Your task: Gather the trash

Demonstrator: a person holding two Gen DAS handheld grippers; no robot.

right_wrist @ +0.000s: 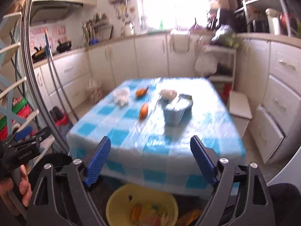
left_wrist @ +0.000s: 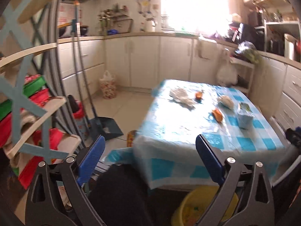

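Nearest the lens, the right gripper (right_wrist: 150, 158) has its blue pads spread wide with nothing between them. Directly below it, on the floor at the near edge of the table, sits a yellow bin (right_wrist: 112, 205) that already holds colourful scraps.

On the table (right_wrist: 120, 141), covered in a blue-and-white checked cloth under clear plastic, the remaining trash lies on the far half: a pale blue carton (right_wrist: 175, 113) standing with its top open, an orange peel (right_wrist: 144, 110) just left of it, a second orange peel (right_wrist: 141, 92) farther back, a crumpled white tissue (right_wrist: 122, 95) at the far left, and another white wad (right_wrist: 168, 92) behind the carton. All are blurred, so finer detail cannot be told.

From the left wrist view, the left gripper (left_wrist: 149, 160) is likewise wide open and empty, held over the table's near left corner, with the yellow bin's rim visible low between its fingers. In the right view a hand (right_wrist: 22, 186) grips that tool at the far left.

Around the table: a shelf rack (left_wrist: 28, 101) stuffed with red and green items on the left, a dustpan (left_wrist: 109, 127) with a long handle on the floor beside it, a white plastic bag (left_wrist: 108, 87) against the far cabinets, and a small white stool (right_wrist: 239, 106) right of the table.
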